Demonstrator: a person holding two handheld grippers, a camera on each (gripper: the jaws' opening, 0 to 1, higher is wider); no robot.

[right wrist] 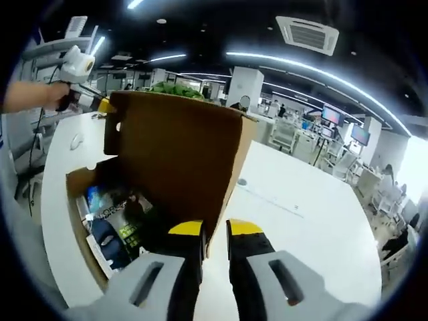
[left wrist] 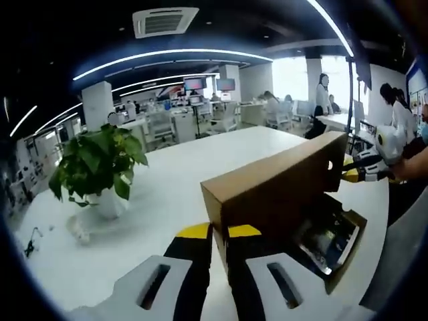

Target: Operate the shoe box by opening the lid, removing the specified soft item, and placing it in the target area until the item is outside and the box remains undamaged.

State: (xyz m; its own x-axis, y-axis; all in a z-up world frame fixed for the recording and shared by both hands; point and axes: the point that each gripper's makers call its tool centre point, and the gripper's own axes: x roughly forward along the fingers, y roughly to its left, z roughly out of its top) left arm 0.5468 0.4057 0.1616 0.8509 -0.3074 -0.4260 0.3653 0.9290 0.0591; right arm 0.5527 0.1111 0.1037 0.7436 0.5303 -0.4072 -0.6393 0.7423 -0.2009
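On a white table (left wrist: 160,187), both grippers pinch the raised lid (right wrist: 177,157) of the cardboard shoe box (right wrist: 80,227), left gripper (left wrist: 210,234) and right gripper (right wrist: 214,231) nearly closed on opposite ends; lid-opening looks done, so next one must release and reach the soft item (right wrist: 110,231) inside.

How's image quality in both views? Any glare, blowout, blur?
Left gripper view: windows at upper right blown out, white table bright but readable, box contents dim in the lid's shadow, edges bent by fisheye. Right gripper view: ceiling light strips flare, lid interior dark, items in the box murky, slightly soft.
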